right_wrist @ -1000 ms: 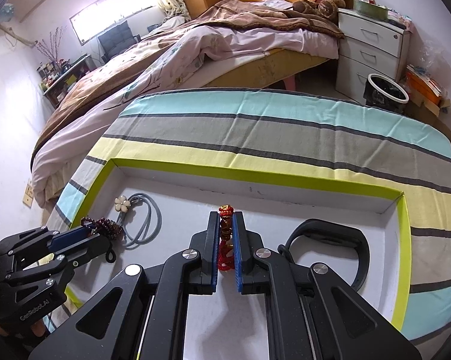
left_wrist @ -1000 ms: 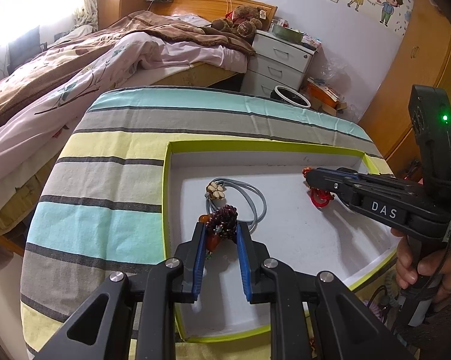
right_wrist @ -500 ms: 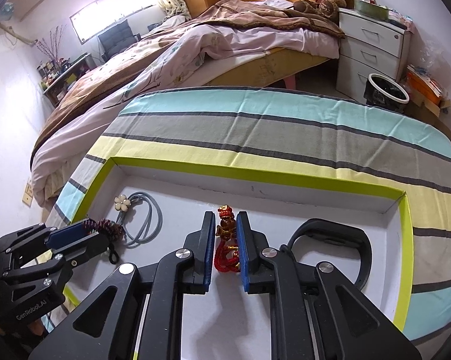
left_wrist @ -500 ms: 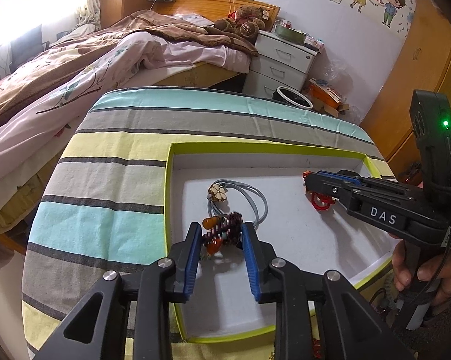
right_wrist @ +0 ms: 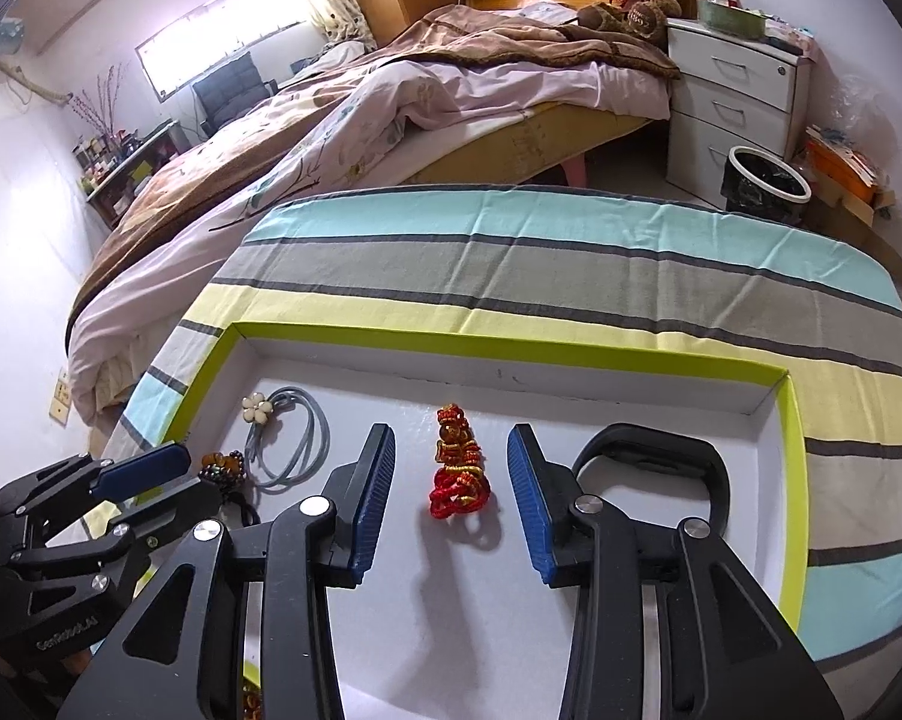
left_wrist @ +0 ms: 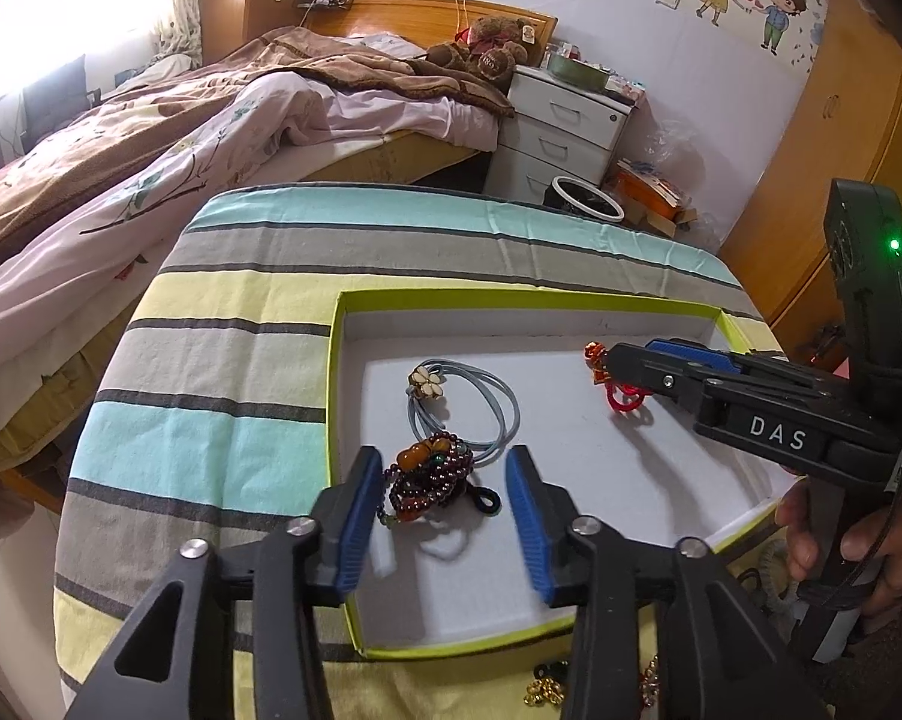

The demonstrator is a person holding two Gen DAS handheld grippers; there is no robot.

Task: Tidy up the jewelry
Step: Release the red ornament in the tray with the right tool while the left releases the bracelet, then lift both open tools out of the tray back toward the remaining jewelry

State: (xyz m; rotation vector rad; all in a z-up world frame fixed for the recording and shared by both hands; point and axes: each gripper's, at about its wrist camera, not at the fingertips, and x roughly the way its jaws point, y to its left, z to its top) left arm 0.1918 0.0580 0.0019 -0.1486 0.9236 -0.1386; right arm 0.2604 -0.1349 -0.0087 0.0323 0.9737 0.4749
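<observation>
A white tray with a lime-green rim (left_wrist: 529, 300) lies on the striped cloth. A dark red beaded bracelet with amber beads (left_wrist: 430, 477) rests on the tray floor between the jaws of my left gripper (left_wrist: 442, 462), which are opening; the blue pads are off it. A red and gold knotted charm (right_wrist: 458, 471) lies flat between the widening jaws of my right gripper (right_wrist: 451, 444), untouched by either pad. In the left wrist view the right gripper (left_wrist: 628, 354) hangs over the red charm (left_wrist: 622, 396).
A grey cord with a cream flower (left_wrist: 463, 402) lies beside the bracelet. A black band (right_wrist: 655, 441) sits at the tray's right end. Small gold beads (left_wrist: 544, 687) lie on the cloth in front of the tray. A bed and drawers stand beyond the table.
Both grippers have spread their jaws. The beaded bracelet dropped from the left pads onto the tray floor, and the red charm left the right pads and now lies flat.
</observation>
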